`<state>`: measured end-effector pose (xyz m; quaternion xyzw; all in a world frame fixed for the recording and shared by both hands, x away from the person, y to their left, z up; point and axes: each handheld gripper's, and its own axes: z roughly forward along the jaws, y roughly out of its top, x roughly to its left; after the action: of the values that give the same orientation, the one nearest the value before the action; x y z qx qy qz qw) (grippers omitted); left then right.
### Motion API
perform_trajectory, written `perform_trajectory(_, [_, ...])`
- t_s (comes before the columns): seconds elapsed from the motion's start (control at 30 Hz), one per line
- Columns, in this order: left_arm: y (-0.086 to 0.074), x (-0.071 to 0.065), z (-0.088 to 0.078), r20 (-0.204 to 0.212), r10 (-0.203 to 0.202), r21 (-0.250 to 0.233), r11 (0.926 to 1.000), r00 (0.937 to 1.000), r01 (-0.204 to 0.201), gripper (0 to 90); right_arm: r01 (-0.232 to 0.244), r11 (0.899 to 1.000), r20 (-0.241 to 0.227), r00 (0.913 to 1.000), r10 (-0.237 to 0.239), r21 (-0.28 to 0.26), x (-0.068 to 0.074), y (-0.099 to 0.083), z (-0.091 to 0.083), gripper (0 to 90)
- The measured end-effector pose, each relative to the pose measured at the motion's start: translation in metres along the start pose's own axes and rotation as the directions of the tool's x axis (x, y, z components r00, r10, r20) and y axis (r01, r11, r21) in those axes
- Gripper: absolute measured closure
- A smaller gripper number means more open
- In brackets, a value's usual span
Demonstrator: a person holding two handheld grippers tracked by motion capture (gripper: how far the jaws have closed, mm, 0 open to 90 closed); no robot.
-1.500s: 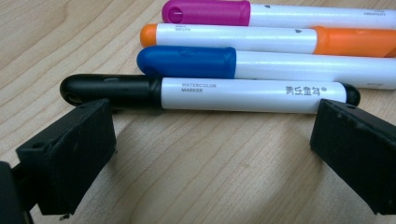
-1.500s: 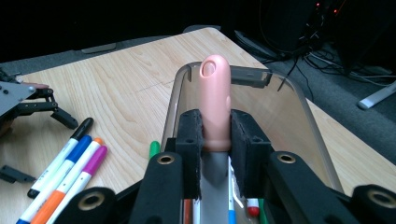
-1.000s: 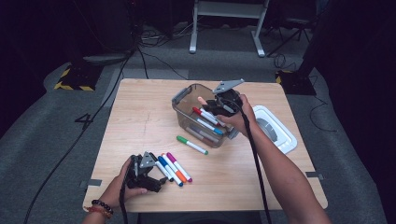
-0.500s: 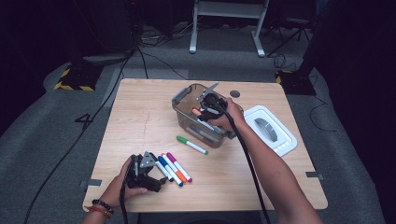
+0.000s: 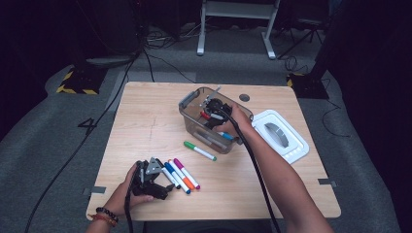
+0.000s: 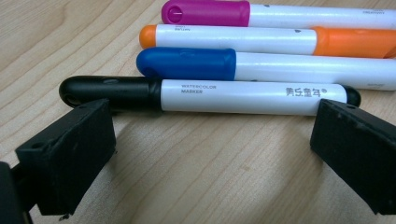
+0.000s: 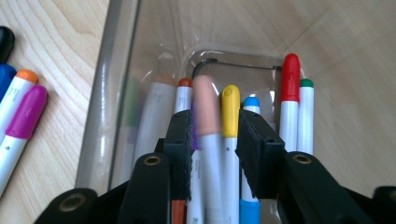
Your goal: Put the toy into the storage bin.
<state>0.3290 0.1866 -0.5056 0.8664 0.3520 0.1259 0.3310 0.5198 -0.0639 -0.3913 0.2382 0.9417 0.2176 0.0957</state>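
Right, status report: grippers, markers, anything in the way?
Left gripper open, at black marker. Right gripper in clear bin, jaws just opening, pink marker between them. Nothing blocking.

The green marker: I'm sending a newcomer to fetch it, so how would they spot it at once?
Start at the clear plastic bin near the middle of the wooden table. Just in front of it the green marker lies alone on bare wood. Its cap is green, and it lies apart from the row of four markers nearer the person.

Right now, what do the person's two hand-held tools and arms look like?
Both tools are black. The left tool carries a grey three-cornered plate on top and has blocky, matte black jaws with a scuffed surface. The right tool trails a black cable along the forearm. Both forearms are bare of sleeves; the left wrist wears dark and orange beaded bracelets.
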Motion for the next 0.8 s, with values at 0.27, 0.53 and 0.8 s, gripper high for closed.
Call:
perform_trajectory(0.27, [0.0,0.0,0.0,0.0,0.003,0.001,1.0,1.0,-0.003,0.4,-0.016,0.992,0.02,0.9996,0.019,-0.121,-0.001,-0.004,-0.016,49.9])
perform_trajectory(0.53, [0.0,0.0,0.0,0.0,-0.002,0.0,1.0,1.0,0.002,0.5,0.009,0.955,0.013,0.9999,-0.006,-0.297,0.013,-0.021,-0.057,43.8])
perform_trajectory(0.8, [0.0,-0.001,0.0,0.0,-0.005,-0.002,1.0,1.0,0.005,0.5,0.039,0.912,0.011,0.9992,-0.039,-0.409,0.035,-0.045,-0.09,40.3])
